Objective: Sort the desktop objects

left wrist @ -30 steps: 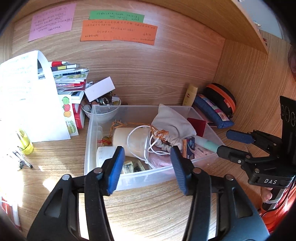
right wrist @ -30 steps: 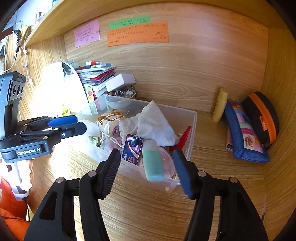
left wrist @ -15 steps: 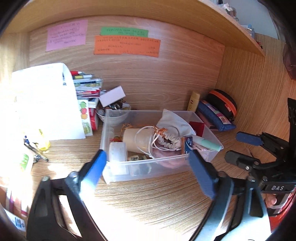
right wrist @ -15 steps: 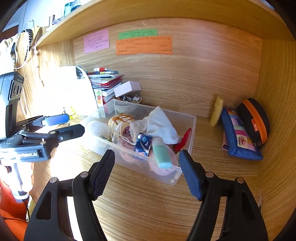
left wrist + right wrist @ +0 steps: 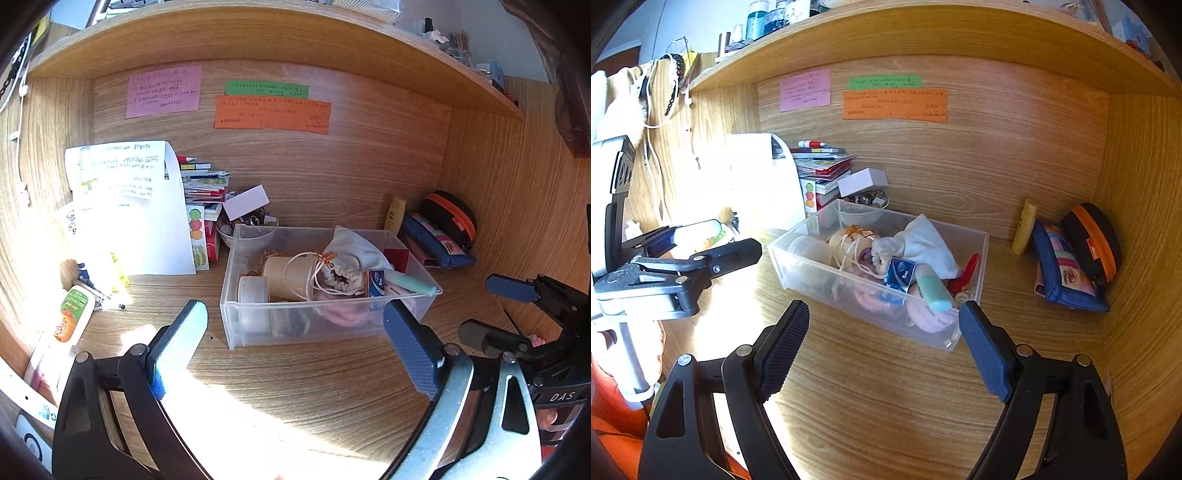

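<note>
Left wrist view: left gripper jaws wide, nothing between them, hovering over the front part of the desk, just short of the clear plastic bin. Bin sits mid-desk, long axis running left-right in this view; in the right wrist view it runs diagonally, from the back left toward the front right.

Bin contents: white drawstring pouch near the middle, mouth toward the front; cream cylinder lying on its side to its left; mint-green tube leaning on the front right rim, tip pointing right and out over the corner; small blue packet upright just beside the tube; pink item at the bottom of the front right end.

Right gripper jaws also wide and holding nothing, near the bin's front right corner, not touching.

At the desk's back right corner: blue pencil case and black-orange zip pouch leaning together, yellow tube upright against the back wall. Paper stack at back left.
</note>
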Available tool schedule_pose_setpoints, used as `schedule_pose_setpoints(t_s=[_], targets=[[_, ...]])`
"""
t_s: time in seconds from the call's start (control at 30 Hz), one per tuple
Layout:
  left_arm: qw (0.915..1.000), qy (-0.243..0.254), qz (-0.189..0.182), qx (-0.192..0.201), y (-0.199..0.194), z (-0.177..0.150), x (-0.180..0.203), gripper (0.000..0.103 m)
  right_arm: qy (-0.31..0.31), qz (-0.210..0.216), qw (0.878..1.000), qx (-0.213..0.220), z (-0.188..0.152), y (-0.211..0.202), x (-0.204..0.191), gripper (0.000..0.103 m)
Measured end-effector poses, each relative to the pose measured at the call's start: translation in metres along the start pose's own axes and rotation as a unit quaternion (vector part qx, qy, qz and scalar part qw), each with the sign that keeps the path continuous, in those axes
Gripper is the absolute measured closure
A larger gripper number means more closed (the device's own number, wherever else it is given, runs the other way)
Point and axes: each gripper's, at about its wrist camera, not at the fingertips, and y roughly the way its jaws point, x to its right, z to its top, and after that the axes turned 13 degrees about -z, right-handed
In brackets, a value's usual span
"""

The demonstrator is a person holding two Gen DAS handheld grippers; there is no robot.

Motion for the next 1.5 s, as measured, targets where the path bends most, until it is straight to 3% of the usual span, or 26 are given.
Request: schedule_pose_setpoints(t_s=[0.23, 0.37, 0.67, 1.17, 1.5], targets=[[0.9996, 0.000, 0.028, 0.003, -0.005, -0.007, 0.009, 0.003, -0.001, 0.002, 1.000, 0.004, -0.008, -0.008, -0.003, 0.022], [0.9978, 0.002, 0.065, 0.014, -0.007, -0.012, 0.015, 0.001, 0.006, 0.001, 1.000, 0.001, -0.013, -0.008, -0.001, 0.022], [0.9965, 0.019, 0.081, 0.004, 0.010, -0.032, 0.028, 0.001, 0.030, -0.013, 0.999, -0.019, -0.029, 0.000, 0.013, 0.022], [0.9959, 0.003, 0.053, -0.073, 0.044, -0.062, 0.031, 0.001, 0.058, -0.009, 0.995, -0.083, -0.071, 0.027, 0.020, 0.022], [0.9940, -0.016, 0.058, -0.092, 0.045, -0.069, 0.017, 0.001, 0.063, 0.001, 0.993, -0.098, -0.079, 0.033, 0.009, 0.022]])
